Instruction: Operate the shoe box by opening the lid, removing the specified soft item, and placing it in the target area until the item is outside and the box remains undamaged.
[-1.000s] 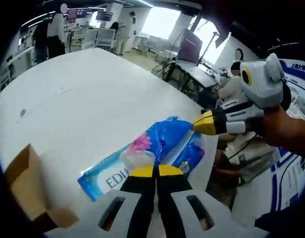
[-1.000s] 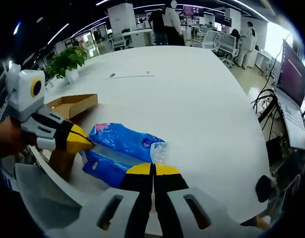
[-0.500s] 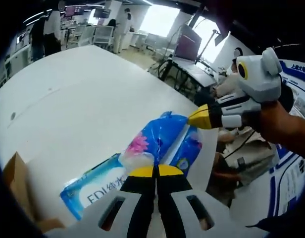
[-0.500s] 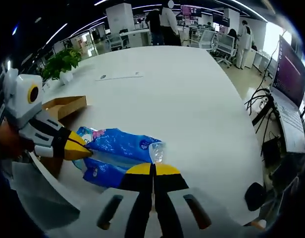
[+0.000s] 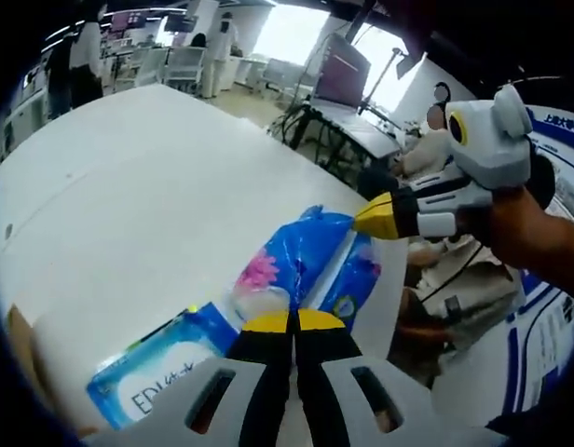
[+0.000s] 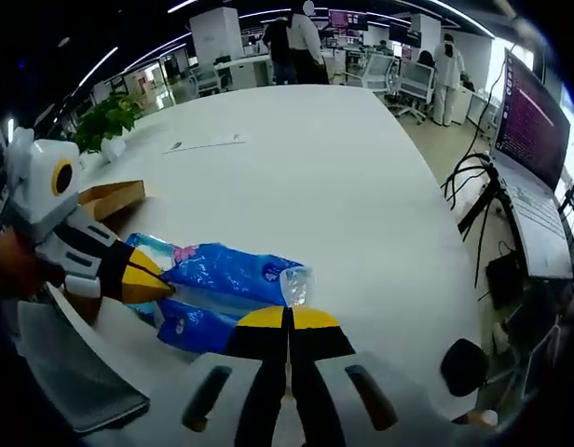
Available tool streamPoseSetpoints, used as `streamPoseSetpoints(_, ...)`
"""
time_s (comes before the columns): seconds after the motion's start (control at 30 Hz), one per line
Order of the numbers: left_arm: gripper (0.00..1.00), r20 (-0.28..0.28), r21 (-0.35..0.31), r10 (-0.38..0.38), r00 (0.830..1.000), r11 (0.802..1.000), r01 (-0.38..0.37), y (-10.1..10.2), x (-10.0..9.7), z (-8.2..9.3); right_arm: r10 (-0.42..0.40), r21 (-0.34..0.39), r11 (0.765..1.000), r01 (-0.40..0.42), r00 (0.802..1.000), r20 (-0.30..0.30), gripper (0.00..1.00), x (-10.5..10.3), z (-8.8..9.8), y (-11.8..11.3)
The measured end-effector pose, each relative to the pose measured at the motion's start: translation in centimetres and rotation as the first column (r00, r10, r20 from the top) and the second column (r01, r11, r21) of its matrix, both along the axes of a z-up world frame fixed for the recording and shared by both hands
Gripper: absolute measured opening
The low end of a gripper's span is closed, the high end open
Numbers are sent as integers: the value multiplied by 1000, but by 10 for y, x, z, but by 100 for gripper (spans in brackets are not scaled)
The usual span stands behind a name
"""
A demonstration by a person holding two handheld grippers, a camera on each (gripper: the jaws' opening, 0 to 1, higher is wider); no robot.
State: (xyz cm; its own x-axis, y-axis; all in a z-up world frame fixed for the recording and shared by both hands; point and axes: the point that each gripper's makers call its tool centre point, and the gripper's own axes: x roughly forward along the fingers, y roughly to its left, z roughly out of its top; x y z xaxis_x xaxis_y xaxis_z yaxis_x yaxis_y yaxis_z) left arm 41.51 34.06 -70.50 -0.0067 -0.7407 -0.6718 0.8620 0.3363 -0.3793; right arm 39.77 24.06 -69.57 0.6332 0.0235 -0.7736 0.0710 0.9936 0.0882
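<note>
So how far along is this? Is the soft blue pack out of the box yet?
Done: the blue pack is out of the cardboard box, which sits apart on the white table. In hand: both the left gripper and right gripper are shut on the pack's ends, holding it over the table. Left: set it down in the target area, which I cannot pick out here, and let go.

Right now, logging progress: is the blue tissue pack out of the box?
Out. The blue tissue pack is held over the white table, apart from the cardboard box.
</note>
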Motion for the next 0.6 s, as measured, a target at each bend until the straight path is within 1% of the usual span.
streamPoseSetpoints(0.2, 0, -6, 9, 6, 1000, 1000, -6, -10, 1, -9, -4, -1, 1000, 4, 1000, -5, 0, 0, -7, -10)
streamPoseSetpoints(0.33, 0, -15, 25, 18, 1000, 1000, -18, -10, 3, -17, 5, 3, 1000, -5, 1000, -18, 0, 1, -18, -9)
streamPoseSetpoints(0.6, 0, -12, 48, 32, 999, 998, -31, -8, 7, -31, 17, 14, 1000, -17, 999, -35, 0, 6, -33, -9)
